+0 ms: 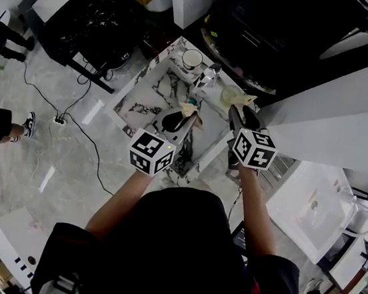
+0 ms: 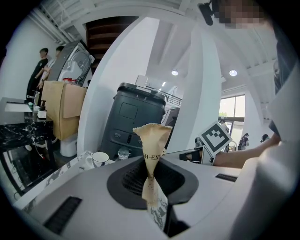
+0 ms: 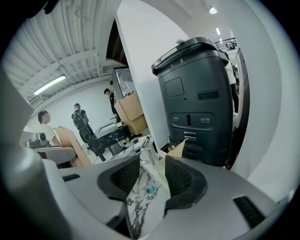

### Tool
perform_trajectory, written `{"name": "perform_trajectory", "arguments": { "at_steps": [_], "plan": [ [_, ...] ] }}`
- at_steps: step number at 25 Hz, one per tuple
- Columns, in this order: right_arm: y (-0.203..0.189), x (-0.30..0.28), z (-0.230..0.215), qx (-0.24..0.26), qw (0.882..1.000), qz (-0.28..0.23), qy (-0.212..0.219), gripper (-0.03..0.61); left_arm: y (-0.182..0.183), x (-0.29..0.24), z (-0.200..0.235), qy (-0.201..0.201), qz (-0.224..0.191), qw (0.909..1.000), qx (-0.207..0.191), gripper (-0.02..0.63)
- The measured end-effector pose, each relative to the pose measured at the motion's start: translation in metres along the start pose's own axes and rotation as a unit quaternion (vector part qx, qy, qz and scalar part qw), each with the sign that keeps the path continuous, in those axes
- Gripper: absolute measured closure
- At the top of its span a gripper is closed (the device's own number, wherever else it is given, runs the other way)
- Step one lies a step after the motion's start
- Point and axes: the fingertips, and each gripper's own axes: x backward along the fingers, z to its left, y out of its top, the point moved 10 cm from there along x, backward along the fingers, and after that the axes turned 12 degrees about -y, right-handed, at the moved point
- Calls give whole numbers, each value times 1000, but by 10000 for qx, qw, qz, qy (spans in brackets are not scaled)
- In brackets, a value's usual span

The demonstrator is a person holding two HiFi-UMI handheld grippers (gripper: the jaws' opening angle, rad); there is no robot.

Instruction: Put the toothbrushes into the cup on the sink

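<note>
Over the sink point(image 1: 142, 96), the left gripper point(image 2: 151, 177) pinched a wrapped toothbrush point(image 2: 151, 140) upright — likely for insertion into the cup point(image 1: 192, 59); the right gripper point(image 3: 151, 180) gaped, empty.

We saw a square white marble sink point(image 1: 143, 97) veined in black, with a teal drain plug point(image 3: 150, 189). The round white ceramic cup point(image 1: 191, 58) had a dark rim. The crimped tan paper wrapper point(image 2: 151, 140) carried dark print. The left cube point(image 1: 151, 152) and the right cube point(image 1: 253, 149) bore black-and-white square markers. The tall machine point(image 3: 197, 93) was charcoal grey.
</note>
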Motion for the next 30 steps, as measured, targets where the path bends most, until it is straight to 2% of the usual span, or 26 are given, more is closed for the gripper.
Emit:
{"name": "perform_trajectory", "arguments": {
  "at_steps": [16, 20, 30],
  "plan": [
    [-30, 59, 33, -77, 9996, -262, -124, 419, -10, 46, -30, -279, -56, 9994, -174, 566],
    [-33, 72, 45, -104, 9990, -423, -31, 420, -11, 56, -35, -315, -81, 9992, -212, 568],
    [-41, 97, 69, -4, 9978, -658, -50, 500, -14, 83, -43, -384, -166, 9986, -332, 568]
  ]
}}
